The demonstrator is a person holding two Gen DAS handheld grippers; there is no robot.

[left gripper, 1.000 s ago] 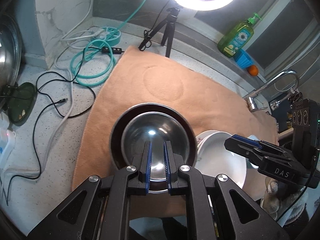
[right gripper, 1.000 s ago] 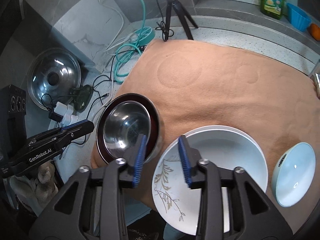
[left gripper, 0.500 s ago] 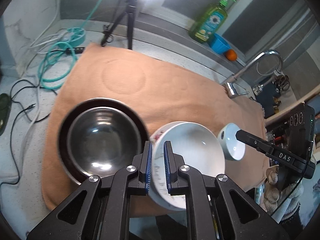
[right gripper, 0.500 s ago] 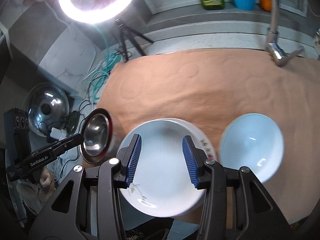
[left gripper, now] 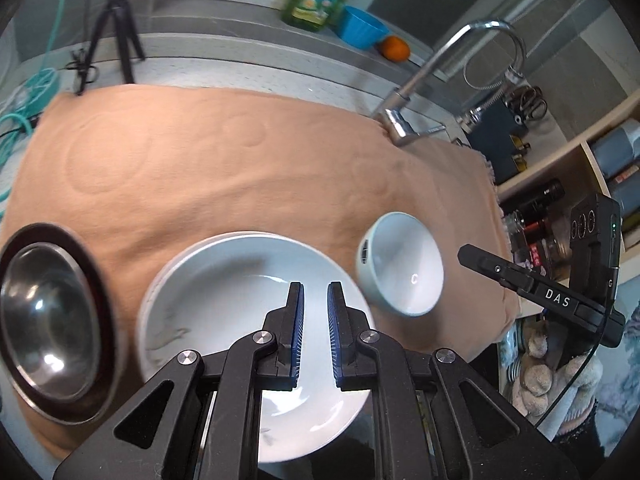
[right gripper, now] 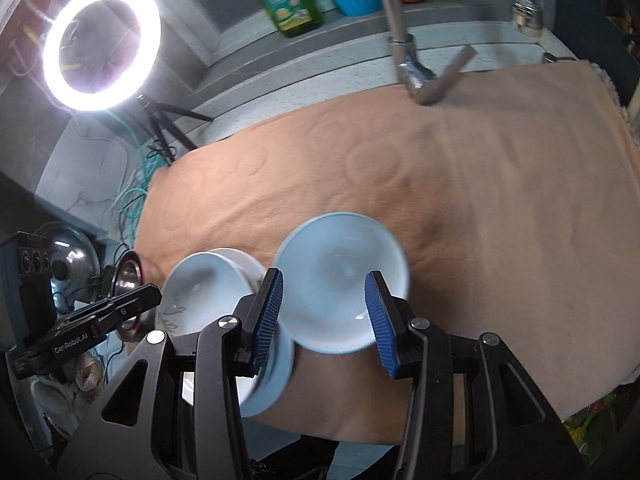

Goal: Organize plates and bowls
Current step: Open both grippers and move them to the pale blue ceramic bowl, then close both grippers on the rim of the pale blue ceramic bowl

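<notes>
While the small pale bowl [right gripper: 342,282] sits upright near the front right of the peach towel [right gripper: 460,184], the right tongs [right gripper: 326,312] hang over it with pads apart, straddling the rim without touching that I can see, so the step in hand looks like an approach to pick this bowl up. Just beside it on the left lies the wide white plate [left gripper: 240,312], apparently resting on a second plate whose rim shows behind it, and further left a steel bowl [left gripper: 48,320] is nested in a dark-rimmed dish [left gripper: 100,280]. The left tongs [left gripper: 315,332] hover over the white plate with pads nearly together and nothing between them. Next, I judge, the right tongs need to drop so one pad goes inside the bowl wall and one outside, then close before lifting it toward a stack. Motion blur softens the bowl's edge, the plate's near rim is hidden behind both tools, and the desk [left gripper: 248,68] beneath the towel shows only at the back, by the tap [left gripper: 424,80].
</notes>
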